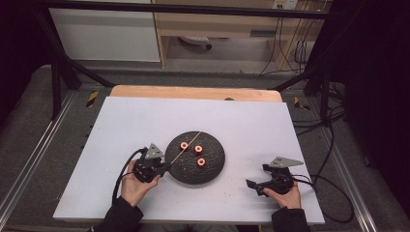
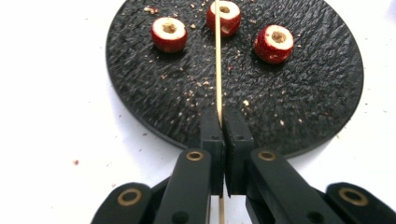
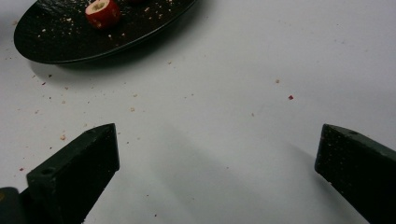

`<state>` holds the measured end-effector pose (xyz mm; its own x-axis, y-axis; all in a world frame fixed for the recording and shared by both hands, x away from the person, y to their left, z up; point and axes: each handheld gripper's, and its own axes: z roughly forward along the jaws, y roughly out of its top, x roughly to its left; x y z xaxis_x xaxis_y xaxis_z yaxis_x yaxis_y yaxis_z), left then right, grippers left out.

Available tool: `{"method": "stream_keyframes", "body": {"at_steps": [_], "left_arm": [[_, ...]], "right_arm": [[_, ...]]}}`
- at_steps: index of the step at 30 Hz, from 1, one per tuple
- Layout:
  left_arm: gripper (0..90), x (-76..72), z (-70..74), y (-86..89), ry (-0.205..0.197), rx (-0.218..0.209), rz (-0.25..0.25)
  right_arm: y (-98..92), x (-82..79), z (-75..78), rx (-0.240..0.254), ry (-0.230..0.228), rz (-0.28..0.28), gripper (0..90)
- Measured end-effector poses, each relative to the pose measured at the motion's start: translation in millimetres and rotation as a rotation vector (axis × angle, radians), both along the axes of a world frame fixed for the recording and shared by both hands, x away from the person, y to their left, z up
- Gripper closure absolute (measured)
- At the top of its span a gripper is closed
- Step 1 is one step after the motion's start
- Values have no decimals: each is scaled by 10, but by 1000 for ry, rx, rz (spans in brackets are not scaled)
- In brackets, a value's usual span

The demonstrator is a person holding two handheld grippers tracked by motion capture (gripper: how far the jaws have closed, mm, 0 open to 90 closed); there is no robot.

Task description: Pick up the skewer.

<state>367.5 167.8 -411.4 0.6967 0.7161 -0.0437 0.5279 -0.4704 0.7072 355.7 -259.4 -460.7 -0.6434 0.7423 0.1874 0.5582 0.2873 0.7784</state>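
A round black plate [image 1: 215, 169] lies on the white table and carries three red cored fruit pieces [image 1: 198, 149]. My left gripper [image 1: 167, 166] sits at the plate's left rim, shut on a thin wooden skewer [image 1: 184, 146] that slants up and right across the plate. In the left gripper view the skewer [image 2: 218, 70] runs from the closed jaws [image 2: 224, 114] to the middle fruit piece [image 2: 224, 17], with one piece on each side [image 2: 169, 33] [image 2: 274, 43]. My right gripper [image 1: 251, 186] rests open on the table to the right of the plate, nothing between its fingertips [image 3: 81, 158].
Crumbs are scattered on the plate [image 2: 140, 93] and on the white table top [image 1: 145, 121]. The plate's edge [image 3: 56, 51] and one fruit piece [image 3: 102, 12] appear at the top left of the right gripper view. A wooden board edge [image 1: 193, 92] lies beyond the table.
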Motion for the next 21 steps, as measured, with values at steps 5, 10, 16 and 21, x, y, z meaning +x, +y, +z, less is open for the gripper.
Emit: {"method": "stream_keyframes", "body": {"at_steps": [5,10,16,21], "left_arm": [[880,-80,-5,176,-16,-36,12],[881,-150,-28,273,-27,-56,15],[881,-255,-77,401,-52,-77,27],[880,-325,-148,480,-57,-102,12]], "right_arm": [[3,1,-1,0,2,-3,6],[4,2,-3,-3,1,-4,6],[5,4,-4,-6,5,-5,6],[13,1,-3,1,8,-7,6]]}}
